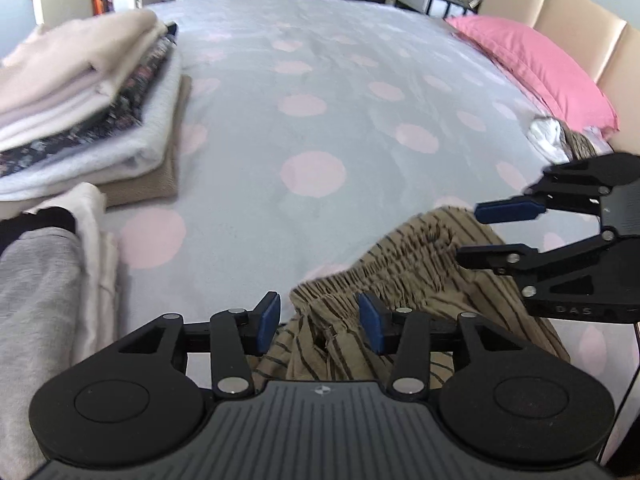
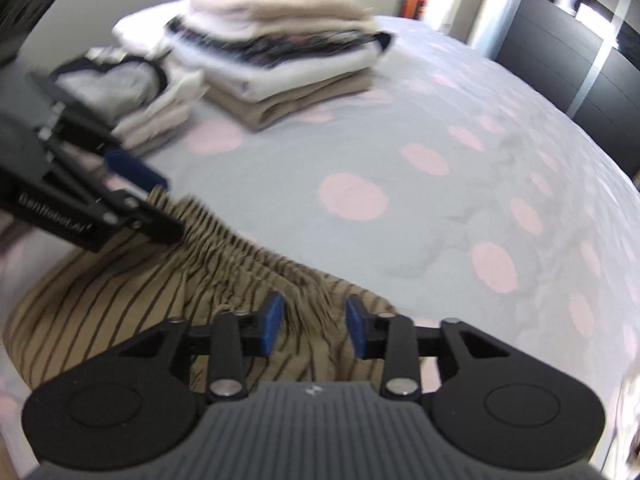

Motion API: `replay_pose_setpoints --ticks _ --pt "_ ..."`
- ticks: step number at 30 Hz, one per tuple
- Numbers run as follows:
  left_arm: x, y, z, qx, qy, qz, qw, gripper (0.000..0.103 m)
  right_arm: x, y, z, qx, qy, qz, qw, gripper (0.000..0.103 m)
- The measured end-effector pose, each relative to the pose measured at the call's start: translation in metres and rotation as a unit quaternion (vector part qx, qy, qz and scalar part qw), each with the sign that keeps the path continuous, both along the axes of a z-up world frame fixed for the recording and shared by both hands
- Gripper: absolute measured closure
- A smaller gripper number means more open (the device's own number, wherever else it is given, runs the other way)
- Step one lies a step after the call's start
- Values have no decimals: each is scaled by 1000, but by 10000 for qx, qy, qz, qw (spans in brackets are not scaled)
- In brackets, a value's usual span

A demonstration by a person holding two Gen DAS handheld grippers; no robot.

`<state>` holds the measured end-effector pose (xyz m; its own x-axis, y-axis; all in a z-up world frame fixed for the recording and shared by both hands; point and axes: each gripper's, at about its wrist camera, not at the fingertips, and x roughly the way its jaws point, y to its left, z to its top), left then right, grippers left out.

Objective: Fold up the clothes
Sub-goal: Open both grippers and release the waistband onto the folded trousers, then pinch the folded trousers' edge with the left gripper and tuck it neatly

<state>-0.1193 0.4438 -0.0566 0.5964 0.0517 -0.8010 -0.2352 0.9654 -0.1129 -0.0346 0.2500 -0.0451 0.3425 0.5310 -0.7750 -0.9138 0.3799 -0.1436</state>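
A tan garment with dark stripes and a gathered elastic waistband (image 1: 404, 268) lies on the bed's near edge; it also shows in the right wrist view (image 2: 168, 280). My left gripper (image 1: 319, 322) is open, its blue pads on either side of one end of the waistband. My right gripper (image 2: 315, 328) is open around the other end of the waistband. Each gripper shows in the other's view: the right one (image 1: 476, 232) and the left one (image 2: 160, 204), both open at the waistband.
A stack of folded clothes (image 1: 88, 108) sits at the left of the grey, pink-dotted bedspread (image 1: 320, 92). A grey and cream garment pile (image 1: 48, 280) lies nearer. A pink pillow (image 1: 536, 68), a beige headboard (image 1: 568, 16) and loose clothes (image 1: 560, 136) are at right.
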Motion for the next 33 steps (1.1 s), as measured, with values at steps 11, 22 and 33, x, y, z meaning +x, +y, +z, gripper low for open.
replay_pose_setpoints --ticks 11,22,33 --pt "-76 -59 25 406 -606 874 9935 51 -39 -75 10 754 302 -1540 9847 61" --pt "-135 -105 -8 157 -453 1500 9875 48 -73 -123 -26 817 791 -2305 9664 60" --pt "-128 -113 -28 296 -407 1331 9898 57 -74 -118 -47 891 962 -2181 9671 58"
